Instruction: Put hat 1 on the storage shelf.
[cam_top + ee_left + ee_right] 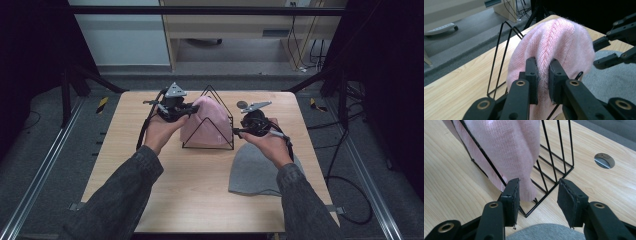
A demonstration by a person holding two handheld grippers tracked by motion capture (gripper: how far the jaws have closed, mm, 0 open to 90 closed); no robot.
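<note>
A pink knit beanie [205, 122] hangs over a black wire triangular rack [212, 92] in the middle of the wooden table. My left gripper [543, 62] is shut on a fold of the pink beanie [564, 37], pinching the knit between its pads at the hat's left side. My right gripper [539, 187] stands open by the rack's [554, 157] right end, with the lower edge of the pink beanie [509, 145] just ahead of its left pad and nothing pressed between the pads. A grey beanie [255, 172] lies flat under the right hand.
A round cable hole [242, 104] sits in the table behind the right gripper. Bare wood [190, 200] spreads in front of the rack and to its left. Dark frame bars and cables stand off the table's right side.
</note>
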